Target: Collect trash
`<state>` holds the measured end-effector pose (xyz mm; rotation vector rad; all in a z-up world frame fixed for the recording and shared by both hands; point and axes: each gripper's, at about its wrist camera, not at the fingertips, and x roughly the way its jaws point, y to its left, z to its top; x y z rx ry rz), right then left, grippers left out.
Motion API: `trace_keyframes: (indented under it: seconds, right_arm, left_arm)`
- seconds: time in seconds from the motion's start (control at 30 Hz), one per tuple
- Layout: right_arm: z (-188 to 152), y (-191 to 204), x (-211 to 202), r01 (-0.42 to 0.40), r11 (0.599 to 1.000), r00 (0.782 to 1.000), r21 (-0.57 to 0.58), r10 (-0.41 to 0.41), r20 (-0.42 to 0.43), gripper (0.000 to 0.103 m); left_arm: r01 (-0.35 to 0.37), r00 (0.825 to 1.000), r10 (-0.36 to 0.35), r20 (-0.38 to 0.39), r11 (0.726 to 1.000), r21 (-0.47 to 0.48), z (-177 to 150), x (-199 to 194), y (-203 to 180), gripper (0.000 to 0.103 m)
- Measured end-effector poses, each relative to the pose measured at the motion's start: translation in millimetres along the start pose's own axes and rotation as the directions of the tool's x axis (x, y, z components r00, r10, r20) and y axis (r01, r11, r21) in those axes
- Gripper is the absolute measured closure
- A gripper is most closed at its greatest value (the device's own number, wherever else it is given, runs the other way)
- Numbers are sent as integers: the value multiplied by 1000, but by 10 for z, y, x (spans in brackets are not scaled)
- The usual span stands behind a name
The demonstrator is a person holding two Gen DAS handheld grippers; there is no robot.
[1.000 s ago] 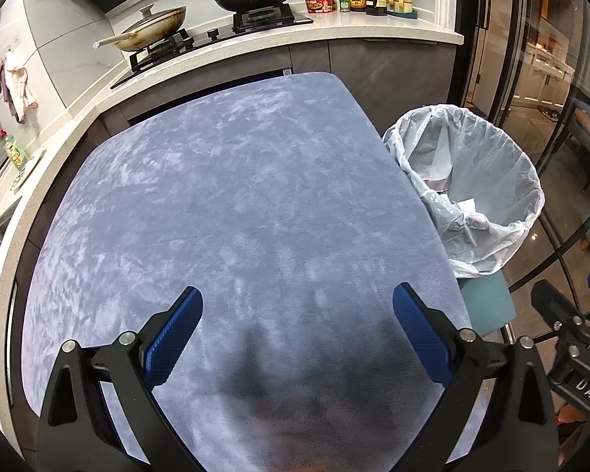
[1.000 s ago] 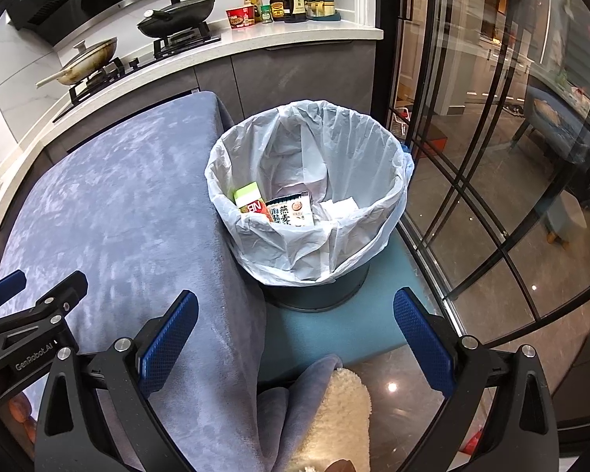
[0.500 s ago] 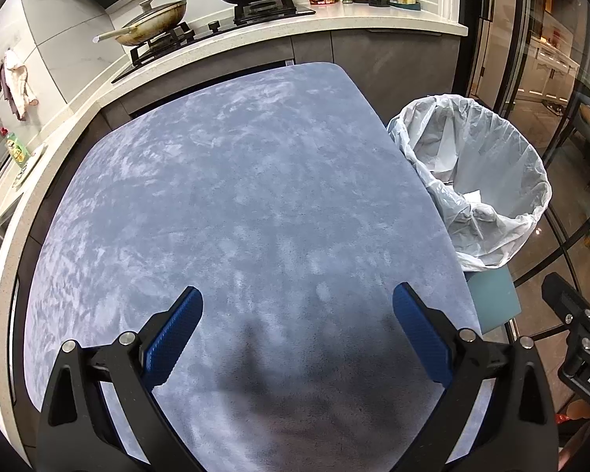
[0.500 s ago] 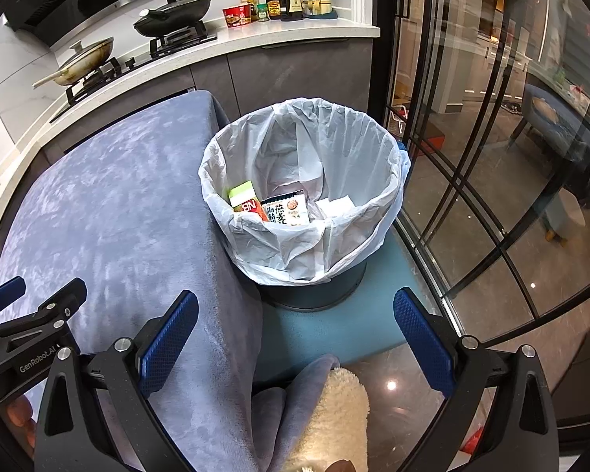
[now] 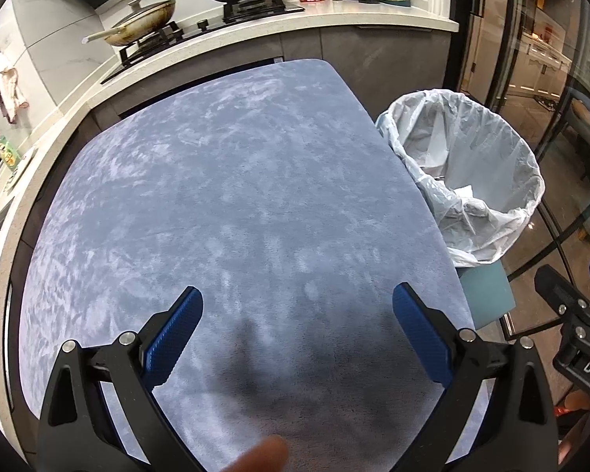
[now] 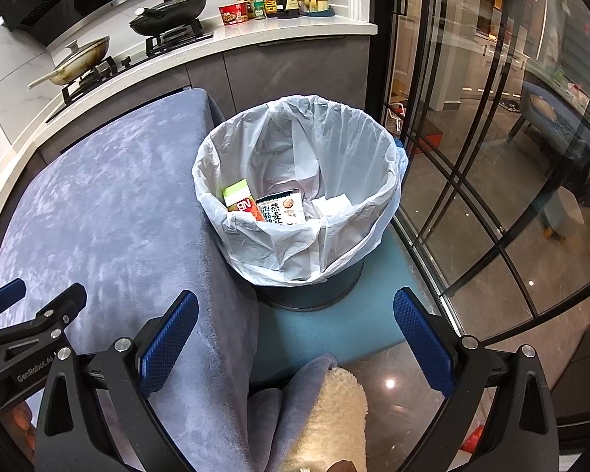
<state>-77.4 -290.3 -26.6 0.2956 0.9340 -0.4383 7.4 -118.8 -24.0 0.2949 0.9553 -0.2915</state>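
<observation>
Over the cloth-covered table [image 5: 236, 181], both grippers' jaws spread as before, bin [image 6: 299, 181] slightly farther.

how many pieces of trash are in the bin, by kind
Printed cartons: 2, a green and white carton and an oat carton
White paper: 1
Total: 3 visible in the bin; any beneath are hidden.

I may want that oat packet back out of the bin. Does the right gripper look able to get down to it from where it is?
Probably yes. The right gripper is open and empty, the trash bin has no lid, and the oat packet lies exposed on top beside the green box.
</observation>
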Motion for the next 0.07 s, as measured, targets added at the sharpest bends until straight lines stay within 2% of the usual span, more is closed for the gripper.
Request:
trace_keyframes:
  seconds: [0.07]
  right_arm:
    - [4, -1, 6, 3, 1000, 1000, -1, -3, -1, 7]
  left_arm:
    - [3, 1000, -3, 1, 1000, 4, -2, -1, -12, 10]
